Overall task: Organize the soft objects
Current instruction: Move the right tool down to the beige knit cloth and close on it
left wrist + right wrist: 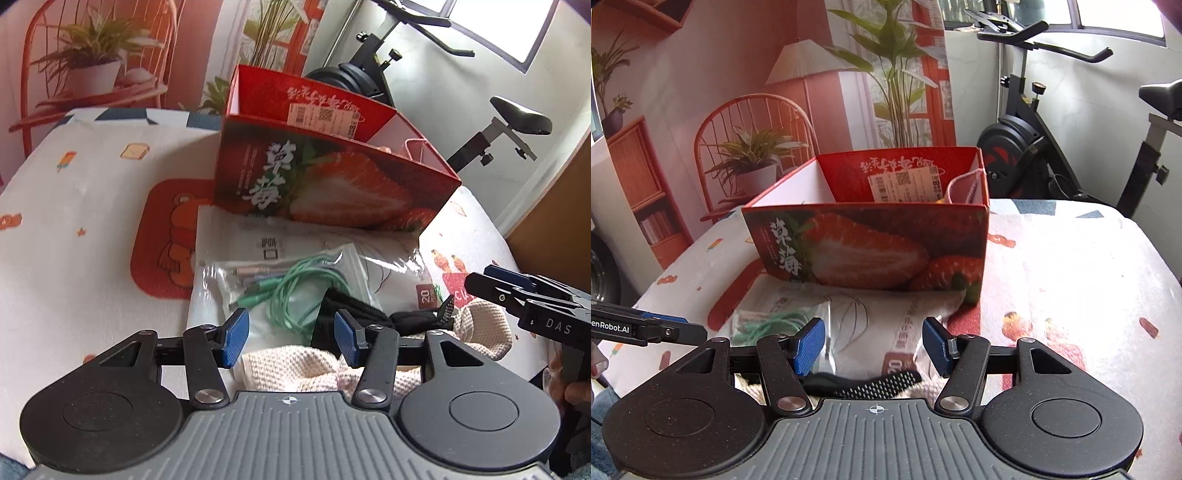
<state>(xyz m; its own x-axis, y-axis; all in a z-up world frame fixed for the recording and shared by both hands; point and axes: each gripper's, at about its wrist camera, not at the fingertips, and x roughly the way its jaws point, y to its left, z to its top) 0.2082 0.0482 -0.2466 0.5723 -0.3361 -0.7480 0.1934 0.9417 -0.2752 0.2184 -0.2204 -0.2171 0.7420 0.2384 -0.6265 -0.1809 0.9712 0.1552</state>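
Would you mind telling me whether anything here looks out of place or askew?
Yes: the soft items are heaped untidily in front of the strawberry box. A clear bag of green cable lies skewed over a white packet, with a black strap and cream knit cloth crumpled alongside. Both tongs are open.

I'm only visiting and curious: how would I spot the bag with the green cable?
Find the red strawberry box on the patterned tablecloth. In front of it lies a white packet, and on that the clear bag. Unlike the black strap and cream knit cloth nearby, it is see-through with coiled green cable.
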